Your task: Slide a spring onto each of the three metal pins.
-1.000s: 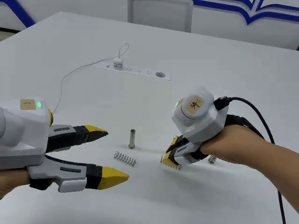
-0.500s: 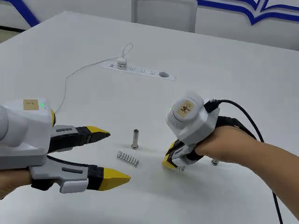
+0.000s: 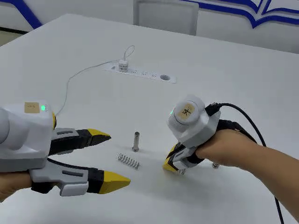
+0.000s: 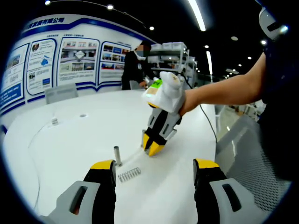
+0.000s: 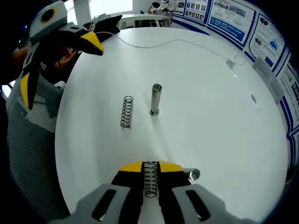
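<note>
An upright metal pin [image 3: 136, 141] stands mid-table with a loose spring [image 3: 128, 161] lying just in front of it. My right gripper [image 3: 172, 164] is tipped down at the table right of them, shut on a second spring [image 5: 150, 179] held between its yellow tips. A second pin [image 5: 192, 174] lies right beside those tips. Behind the right hand a small metal piece [image 3: 215, 164] shows, too hidden to identify. My left gripper [image 3: 114, 158] hovers open at the lower left, its jaws framing the pin [image 4: 117, 156] and loose spring [image 4: 129, 174] with the right gripper [image 4: 156, 142] beyond.
A white power strip [image 3: 140, 74] with a plugged-in charger and its thin cable [image 3: 70, 81] lies further back on the white table [image 3: 243, 93]. A black cable [image 3: 243, 114] trails from the right gripper. A chair back stands at the far edge.
The right gripper has tipped down and shifted slightly left with its spring, closer to the table surface. The left gripper stays open in place; the head camera has moved a little.
</note>
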`<state>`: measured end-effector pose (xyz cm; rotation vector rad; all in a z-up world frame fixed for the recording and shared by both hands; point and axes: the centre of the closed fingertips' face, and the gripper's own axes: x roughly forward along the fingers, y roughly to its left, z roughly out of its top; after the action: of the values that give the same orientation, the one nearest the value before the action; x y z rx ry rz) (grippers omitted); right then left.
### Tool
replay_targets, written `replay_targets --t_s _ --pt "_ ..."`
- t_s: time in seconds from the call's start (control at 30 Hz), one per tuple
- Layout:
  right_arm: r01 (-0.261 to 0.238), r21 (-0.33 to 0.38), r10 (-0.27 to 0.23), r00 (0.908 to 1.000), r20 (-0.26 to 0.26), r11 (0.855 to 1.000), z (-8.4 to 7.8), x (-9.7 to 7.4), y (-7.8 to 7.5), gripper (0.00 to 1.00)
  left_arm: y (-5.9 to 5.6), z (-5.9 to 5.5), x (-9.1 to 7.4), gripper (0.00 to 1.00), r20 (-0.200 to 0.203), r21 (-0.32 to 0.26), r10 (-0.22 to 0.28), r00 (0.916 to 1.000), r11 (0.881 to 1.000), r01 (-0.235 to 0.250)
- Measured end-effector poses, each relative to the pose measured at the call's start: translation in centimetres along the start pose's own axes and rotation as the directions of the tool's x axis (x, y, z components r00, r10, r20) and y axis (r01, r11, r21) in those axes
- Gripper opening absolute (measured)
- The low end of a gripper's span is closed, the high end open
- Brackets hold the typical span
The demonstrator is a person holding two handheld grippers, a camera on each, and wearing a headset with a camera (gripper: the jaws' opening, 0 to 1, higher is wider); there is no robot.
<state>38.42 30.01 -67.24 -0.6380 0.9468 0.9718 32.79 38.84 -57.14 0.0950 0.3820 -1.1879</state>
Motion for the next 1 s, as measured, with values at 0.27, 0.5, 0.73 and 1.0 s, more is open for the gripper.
replay_targets --t_s 0.27,0.5,0.73,1.0 --pt "0.023 -0.004 -0.023 0.9992 0.032 1.000 0.1 -1.6 0.1 0.12 -0.6 0.1 0.5 0.68 -0.009 0.011 -0.021 0.9997 1.000 0.021" --pt "0.043 0.002 -0.043 0.9959 0.080 0.999 0.7 -3.3 0.4 0.12 -0.8 0.3 0.8 0.68 -0.011 0.020 -0.032 0.9994 0.999 0.032" --pt "0.056 0.005 -0.056 0.9901 0.128 0.998 1.6 -4.7 1.1 0.11 -1.1 0.3 1.3 0.67 -0.014 0.032 -0.048 0.9988 0.998 0.048" --pt "0.057 -0.005 -0.055 0.9840 0.169 0.998 2.9 -6.5 2.2 0.11 -1.6 0.5 2.1 0.64 -0.026 0.059 -0.072 0.9971 0.996 0.073"
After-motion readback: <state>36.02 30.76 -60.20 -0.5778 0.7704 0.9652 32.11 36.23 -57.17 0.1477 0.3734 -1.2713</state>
